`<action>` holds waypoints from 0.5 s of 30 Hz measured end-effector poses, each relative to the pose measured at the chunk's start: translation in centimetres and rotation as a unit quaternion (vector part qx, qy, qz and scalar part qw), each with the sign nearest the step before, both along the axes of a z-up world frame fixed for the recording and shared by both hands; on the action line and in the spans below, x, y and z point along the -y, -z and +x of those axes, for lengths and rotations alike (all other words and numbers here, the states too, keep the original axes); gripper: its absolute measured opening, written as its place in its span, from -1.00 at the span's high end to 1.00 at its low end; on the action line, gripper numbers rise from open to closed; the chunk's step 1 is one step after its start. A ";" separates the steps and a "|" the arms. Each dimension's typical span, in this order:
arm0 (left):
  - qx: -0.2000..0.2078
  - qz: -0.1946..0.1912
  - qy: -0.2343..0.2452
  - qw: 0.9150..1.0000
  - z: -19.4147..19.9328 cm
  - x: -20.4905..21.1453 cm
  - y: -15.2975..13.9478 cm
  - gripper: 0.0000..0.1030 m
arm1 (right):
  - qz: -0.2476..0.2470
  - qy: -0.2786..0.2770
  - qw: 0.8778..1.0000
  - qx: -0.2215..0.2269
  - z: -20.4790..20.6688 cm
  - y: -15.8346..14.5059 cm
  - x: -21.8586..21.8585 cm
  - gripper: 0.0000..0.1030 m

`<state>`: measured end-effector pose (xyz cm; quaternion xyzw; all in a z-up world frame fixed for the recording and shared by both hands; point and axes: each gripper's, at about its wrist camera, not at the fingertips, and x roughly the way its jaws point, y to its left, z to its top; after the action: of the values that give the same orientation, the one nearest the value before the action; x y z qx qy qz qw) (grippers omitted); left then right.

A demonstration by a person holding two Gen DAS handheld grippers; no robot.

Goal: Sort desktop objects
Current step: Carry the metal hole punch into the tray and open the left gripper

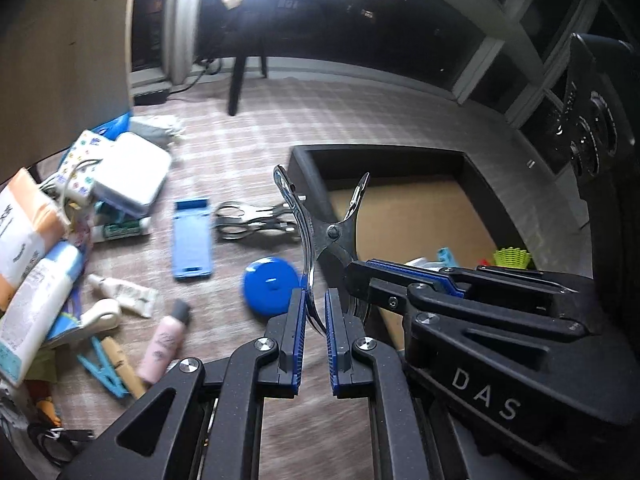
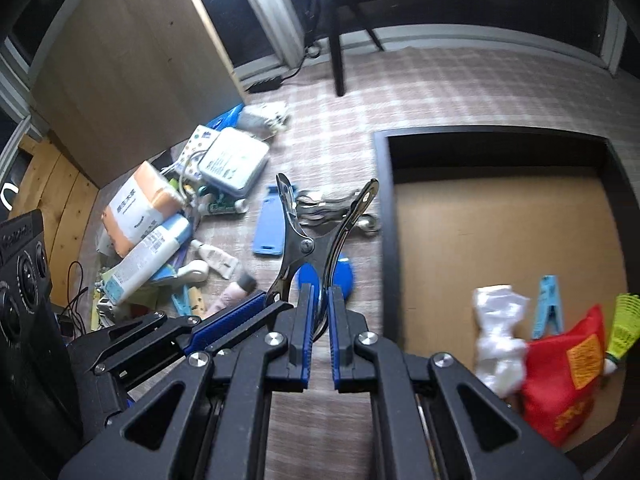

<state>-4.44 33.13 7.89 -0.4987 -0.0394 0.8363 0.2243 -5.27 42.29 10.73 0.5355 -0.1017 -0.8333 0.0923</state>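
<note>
Both grippers hold one tool: metal nail nippers [image 1: 329, 236], raised above the checked cloth [image 1: 360, 120] at frame centre. The left gripper [image 1: 316, 312] pinches one curved handle between its blue pads; the right gripper [image 2: 319, 308] pinches the other handle.

Progress: partial. In the right wrist view the black tray [image 2: 382, 200] at right already contains a white bundle [image 2: 500, 336], a blue clothespin [image 2: 548, 308], a red pouch [image 2: 568, 368] and a yellow-green shuttlecock [image 2: 624, 324], all at its lower right.

Remaining: the pile at left, including a blue phone stand [image 1: 191, 240], a blue tape measure [image 1: 272, 286], a pink bottle [image 1: 164, 344], scissors [image 1: 240, 220], a white box [image 1: 132, 176] and tubes. Most sorting appears outstanding.
</note>
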 end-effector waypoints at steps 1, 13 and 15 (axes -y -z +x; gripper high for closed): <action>-0.001 0.000 0.003 1.000 0.1 -0.6 -0.1 0.83 | 0.003 0.003 1.000 -0.002 0.2 -0.1 -0.6 0.86; -0.004 0.004 0.044 0.999 1.5 -7.1 -0.7 0.83 | 0.011 0.046 0.999 -0.010 2.6 -0.6 -7.2 0.86; -0.006 0.004 0.051 0.999 1.8 -8.1 -0.8 0.83 | 0.012 0.052 0.999 -0.011 3.1 -0.7 -8.1 0.86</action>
<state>-2.67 41.26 8.70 -0.4944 -0.0161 0.8265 0.2687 -2.19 50.43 11.40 0.5214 -0.1182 -0.8439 0.0439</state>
